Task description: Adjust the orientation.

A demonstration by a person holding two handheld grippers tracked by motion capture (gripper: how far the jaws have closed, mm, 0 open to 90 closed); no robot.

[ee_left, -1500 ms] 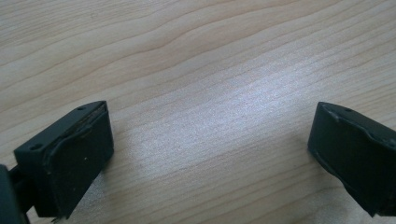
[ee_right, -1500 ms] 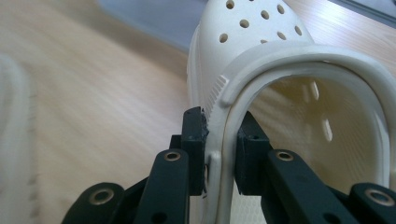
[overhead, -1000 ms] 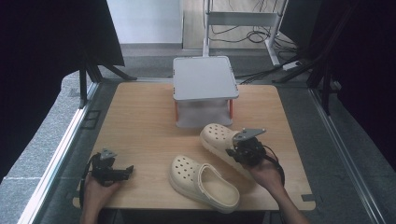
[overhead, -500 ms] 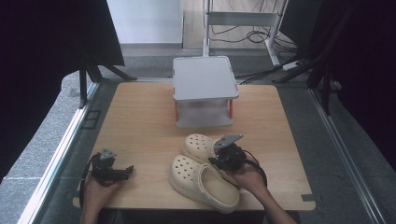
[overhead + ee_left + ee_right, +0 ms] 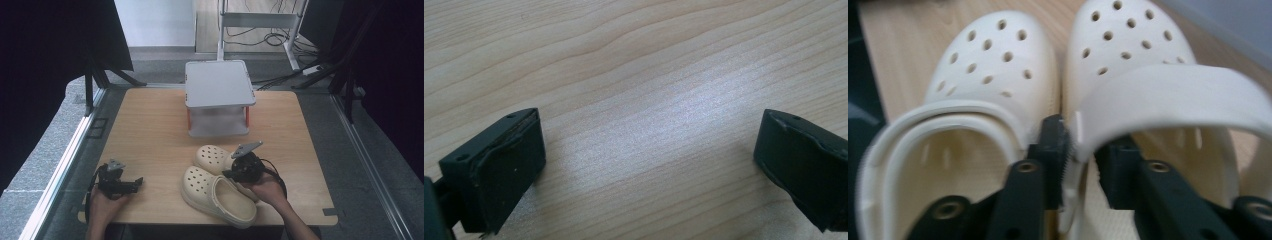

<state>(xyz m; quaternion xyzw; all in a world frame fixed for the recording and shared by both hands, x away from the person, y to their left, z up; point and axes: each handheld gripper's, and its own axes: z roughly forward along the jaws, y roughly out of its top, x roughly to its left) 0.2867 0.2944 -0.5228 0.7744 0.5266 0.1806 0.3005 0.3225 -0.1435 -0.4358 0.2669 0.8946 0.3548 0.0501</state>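
Rear clog (image 5: 212, 156) carried leftward with right gripper (image 5: 243, 166), now touching front clog (image 5: 218, 194) before grey stand (image 5: 218, 98), heel hidden by gripper, jaws clamped on its sidewall, left gripper (image 5: 116, 181) jaws wide apart, resting on table (image 5: 150, 130).

**A lab recording bay, not a home**

A bare wooden table (image 5: 150, 125) stands on grey carpet (image 5: 45, 150), hemmed in by black curtains (image 5: 50, 40) and dark stand legs (image 5: 95, 80). Behind it, cables (image 5: 270, 35) trail across the floor under a white metal frame (image 5: 260, 20), the way test setups look.
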